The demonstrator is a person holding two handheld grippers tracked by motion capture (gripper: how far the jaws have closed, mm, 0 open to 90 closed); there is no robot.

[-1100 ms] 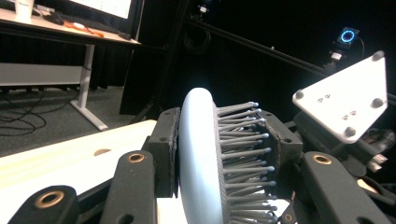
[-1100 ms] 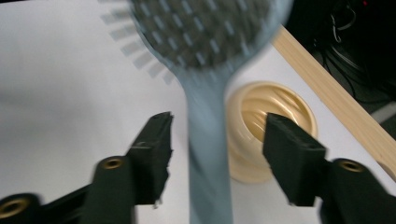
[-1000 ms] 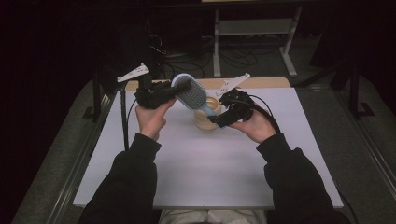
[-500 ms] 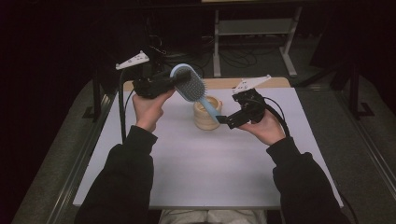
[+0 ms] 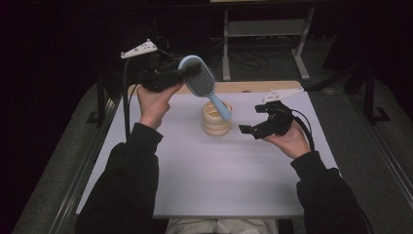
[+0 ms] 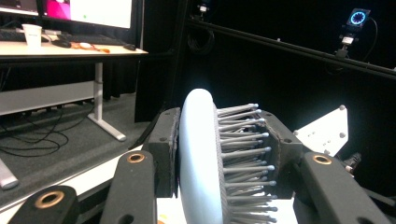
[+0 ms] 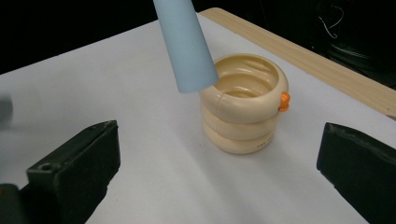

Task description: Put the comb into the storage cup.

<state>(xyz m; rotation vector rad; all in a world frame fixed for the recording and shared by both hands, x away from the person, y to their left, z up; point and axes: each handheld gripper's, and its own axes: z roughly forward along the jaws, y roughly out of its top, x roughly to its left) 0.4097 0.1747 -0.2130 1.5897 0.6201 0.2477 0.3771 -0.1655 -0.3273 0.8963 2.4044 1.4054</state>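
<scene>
Left hand-held gripper (image 5: 187,73) pinching the blue hairbrush (image 5: 198,78); right hand-held gripper (image 5: 249,129) spread; cream holder's (image 7: 243,109) small print unreadable.

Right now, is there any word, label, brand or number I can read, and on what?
Cream holder: a short dark print low on its bottom ring, too small and blurred to read.
Monitor in the left gripper view: bright patches, no legible text.
Hairbrush, table and both grippers: no text visible.
</scene>
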